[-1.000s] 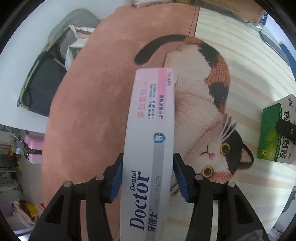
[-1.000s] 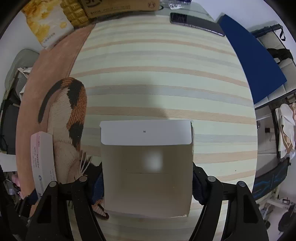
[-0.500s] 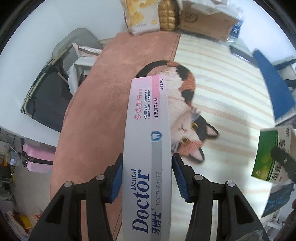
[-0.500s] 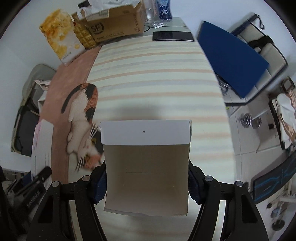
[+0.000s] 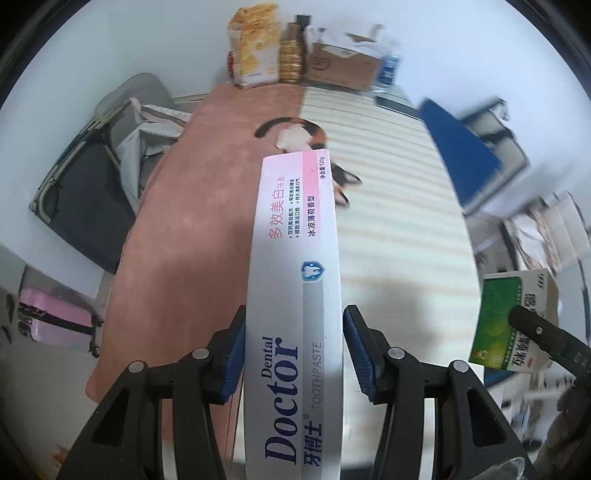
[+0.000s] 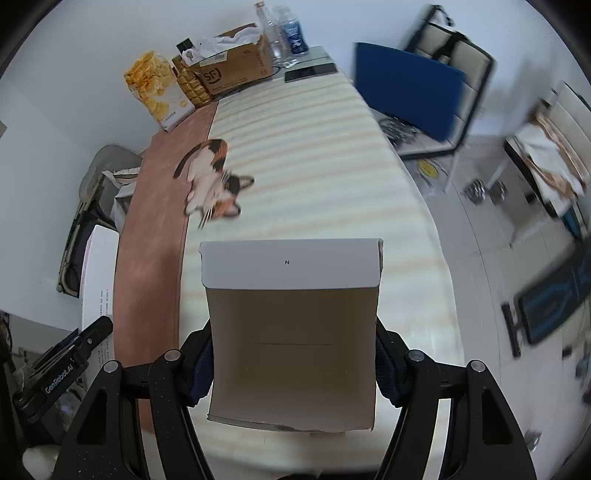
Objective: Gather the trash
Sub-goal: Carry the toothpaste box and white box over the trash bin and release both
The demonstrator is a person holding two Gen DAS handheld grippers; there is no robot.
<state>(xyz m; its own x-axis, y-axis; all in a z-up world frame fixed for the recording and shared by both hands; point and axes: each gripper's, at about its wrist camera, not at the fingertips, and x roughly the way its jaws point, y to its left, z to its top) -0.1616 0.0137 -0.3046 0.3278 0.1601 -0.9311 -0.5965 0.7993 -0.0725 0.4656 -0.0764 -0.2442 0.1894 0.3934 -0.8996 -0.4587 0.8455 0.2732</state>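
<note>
My left gripper (image 5: 293,354) is shut on a long white and pink toothpaste box (image 5: 295,280) and holds it high above the table. My right gripper (image 6: 293,363) is shut on a small carton (image 6: 291,332), whose brown underside and white flap face the camera. In the left wrist view the same carton shows its green and white printed side (image 5: 513,325) at the right edge. In the right wrist view the toothpaste box (image 6: 94,280) shows at the left edge.
A long table has a striped cloth (image 6: 314,166) and a pink mat (image 5: 177,206) with a cat picture (image 6: 214,177). A cardboard box (image 6: 236,70), snack bags (image 6: 159,88) and bottles (image 6: 284,33) stand at its far end. A blue chair (image 6: 410,96) stands right of it.
Both grippers have risen well above the table with their boxes still held. The table looks smaller and farther, and more of the room and floor shows.
</note>
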